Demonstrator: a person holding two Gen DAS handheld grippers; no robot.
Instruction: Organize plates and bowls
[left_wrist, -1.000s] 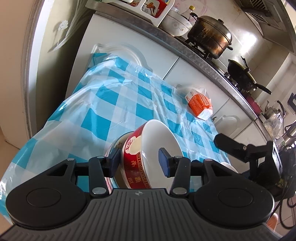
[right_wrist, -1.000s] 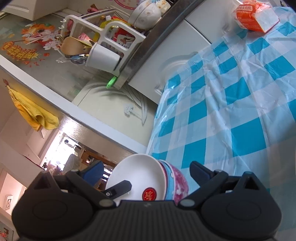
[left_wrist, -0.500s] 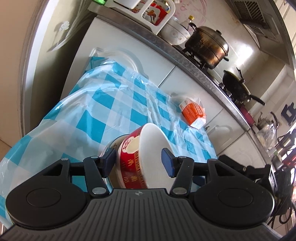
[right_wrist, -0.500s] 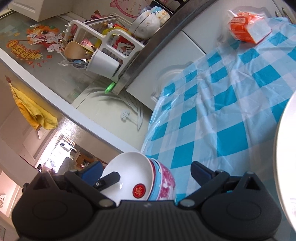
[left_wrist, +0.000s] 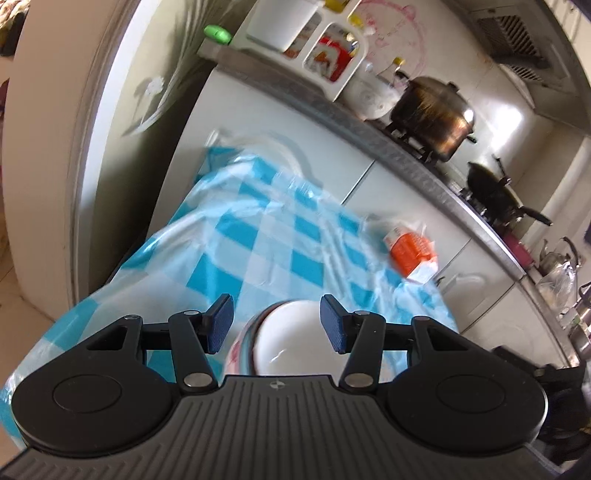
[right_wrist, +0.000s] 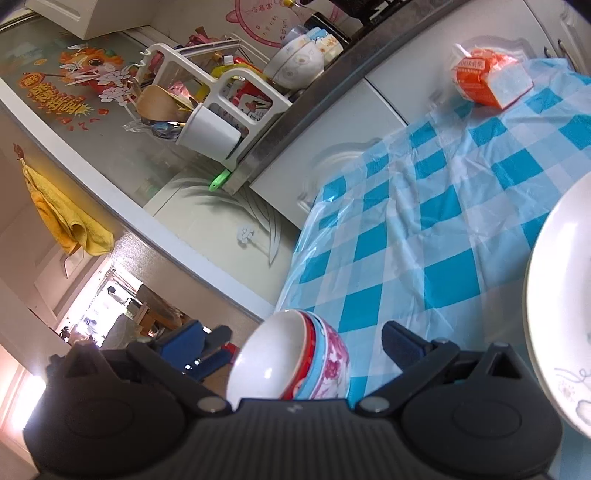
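Now stacked bowls sit at the tablecloth edge.

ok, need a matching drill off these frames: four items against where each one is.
Items:
1 orange packet
2 yellow towel
3 stacked bowls
4 lidded pot

Places:
A on the stove
B between the fingers of the right gripper
C hanging up
D far end of the checked tablecloth

Pairs: 1-D, 2-C, 3-B, 4-A
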